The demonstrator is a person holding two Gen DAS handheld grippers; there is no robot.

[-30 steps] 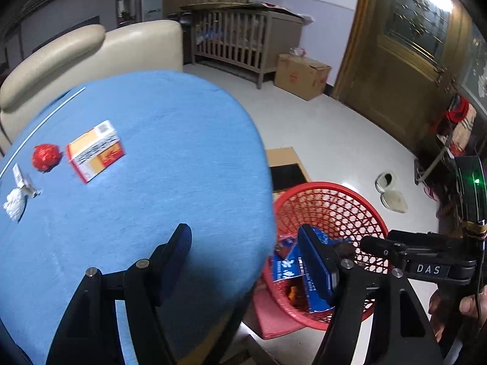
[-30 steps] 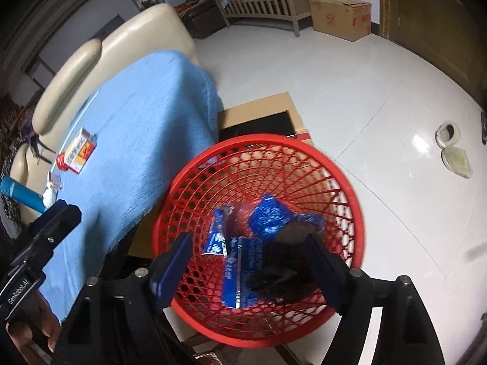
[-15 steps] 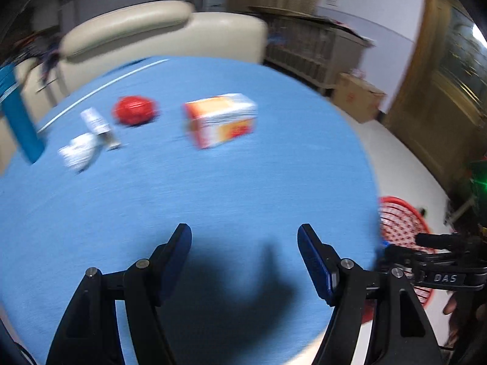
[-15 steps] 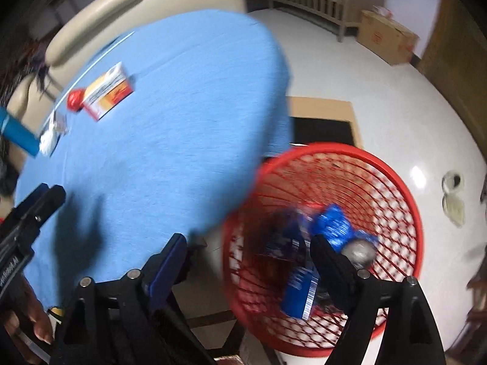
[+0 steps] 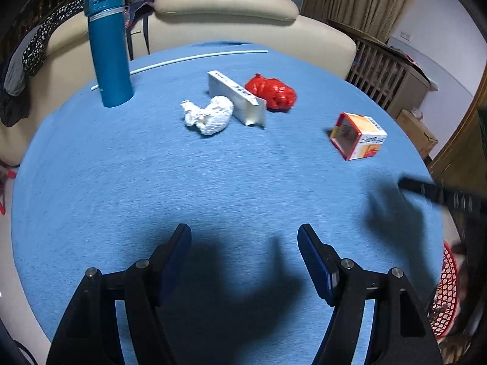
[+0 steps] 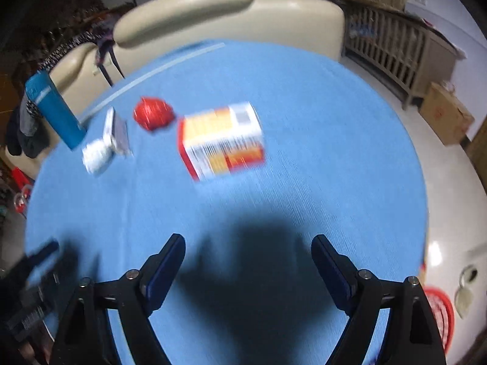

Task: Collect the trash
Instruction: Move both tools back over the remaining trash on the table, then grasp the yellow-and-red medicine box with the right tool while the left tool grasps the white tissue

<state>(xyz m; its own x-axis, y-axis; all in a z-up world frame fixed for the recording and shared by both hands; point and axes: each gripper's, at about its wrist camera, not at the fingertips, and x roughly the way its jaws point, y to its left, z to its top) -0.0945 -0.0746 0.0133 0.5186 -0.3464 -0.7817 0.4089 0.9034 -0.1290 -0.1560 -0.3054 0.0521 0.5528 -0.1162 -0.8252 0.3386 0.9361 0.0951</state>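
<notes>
A: We've got the left hand-held gripper (image 5: 243,243) over the blue counter (image 5: 121,197), fingers spread wide, nothing between them.

B: Same for the right hand-held gripper (image 6: 248,254) — fingers apart, holding nothing, above the counter's near side.

A: Trash on the cloth: an orange-and-white box (image 5: 359,136) on the right, well apart from a cluster — white crumpled paper (image 5: 210,114) touching a long white carton (image 5: 236,97), red wad (image 5: 272,92) just behind it.

B: The red basket (image 5: 446,292) sits low off the counter's right edge. A blue flask (image 5: 108,42) stands upright, back left.
</notes>
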